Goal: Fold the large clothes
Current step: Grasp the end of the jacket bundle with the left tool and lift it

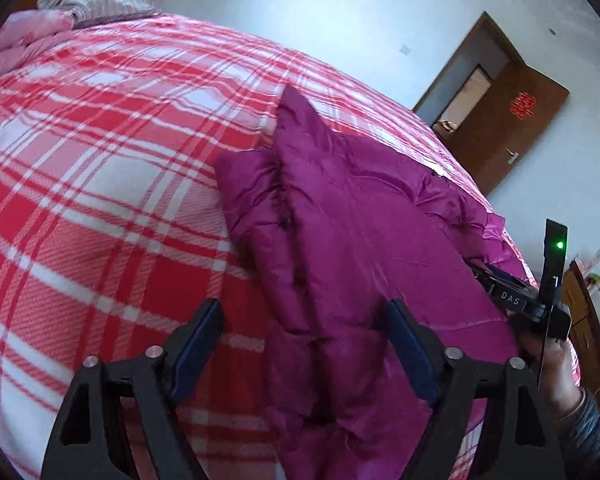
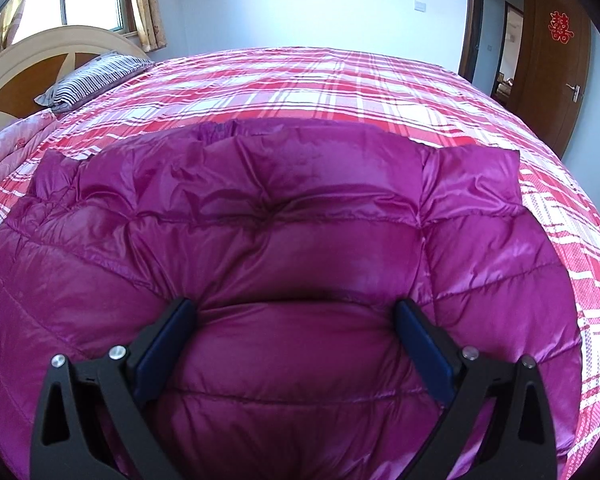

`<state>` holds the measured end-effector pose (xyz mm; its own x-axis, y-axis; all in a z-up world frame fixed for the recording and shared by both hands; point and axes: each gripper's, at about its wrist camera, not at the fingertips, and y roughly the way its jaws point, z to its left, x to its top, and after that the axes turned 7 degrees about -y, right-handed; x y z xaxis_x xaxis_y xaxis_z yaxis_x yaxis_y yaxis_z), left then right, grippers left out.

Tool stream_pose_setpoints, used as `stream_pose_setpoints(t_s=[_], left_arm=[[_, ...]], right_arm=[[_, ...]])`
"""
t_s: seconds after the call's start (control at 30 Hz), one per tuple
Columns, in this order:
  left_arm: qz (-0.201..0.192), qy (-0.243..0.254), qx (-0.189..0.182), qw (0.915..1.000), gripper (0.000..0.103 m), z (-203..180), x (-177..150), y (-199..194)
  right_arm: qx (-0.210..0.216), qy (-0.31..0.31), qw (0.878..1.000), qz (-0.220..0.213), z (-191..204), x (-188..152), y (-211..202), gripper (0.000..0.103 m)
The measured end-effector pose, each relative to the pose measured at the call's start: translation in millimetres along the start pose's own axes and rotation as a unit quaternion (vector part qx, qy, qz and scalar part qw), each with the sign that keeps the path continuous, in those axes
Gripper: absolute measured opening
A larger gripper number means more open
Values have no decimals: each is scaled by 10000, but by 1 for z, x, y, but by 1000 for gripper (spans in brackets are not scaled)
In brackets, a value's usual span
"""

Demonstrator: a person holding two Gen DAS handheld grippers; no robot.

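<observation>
Grippers [image 2: 296, 324] over jacket [image 2: 280, 216] on bed [image 2: 380, 80]

A big bed [image 2: 380, 92] has a red and white checked cover. A shiny purple puffy coat [image 2: 280, 220] lies on its near side. A striped pillow [image 2: 88, 84] sits far left, beside a pink blanket [image 2: 8, 148].

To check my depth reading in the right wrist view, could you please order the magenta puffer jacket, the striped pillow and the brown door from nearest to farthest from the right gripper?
1. Magenta puffer jacket: directly under and between the fingers of the right gripper.
2. Striped pillow: far left, by the headboard.
3. Brown door: far right, beyond the bed.

The pillow and door are close to call.
</observation>
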<state>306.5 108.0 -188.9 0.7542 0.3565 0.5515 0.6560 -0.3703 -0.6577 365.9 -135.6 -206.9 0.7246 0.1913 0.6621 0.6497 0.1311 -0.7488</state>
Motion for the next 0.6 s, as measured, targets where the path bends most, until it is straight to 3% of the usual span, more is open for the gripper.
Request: stream_pose_setpoints(t_s=[0.03,0.07,0.17,0.3,0.5,0.6], left_arm=[[77,7,-125,9999,61,-1,-1,3],[167,-24,-268,9995,46,-1,0,3],[192,44,-461,9987,30,-4,-2,3],[125,-59,-647,9978,21,0,-3,-3],[172,-52,-640,9978,21,4,-2,1],[180,-78,-701,9973,21,6,-2,1]], right_arm=[[3,2,10000,-2,0,0,0,102],[-3,-3,10000,0,0,0,0,102],[-6,-12,10000,2,0,0,0,102],[-30,-37,10000,6,1,0,0,102],[-82,-116,9998,-119,5,4,-15,100],[90,-88,9996,-266,10,2,-33,100]])
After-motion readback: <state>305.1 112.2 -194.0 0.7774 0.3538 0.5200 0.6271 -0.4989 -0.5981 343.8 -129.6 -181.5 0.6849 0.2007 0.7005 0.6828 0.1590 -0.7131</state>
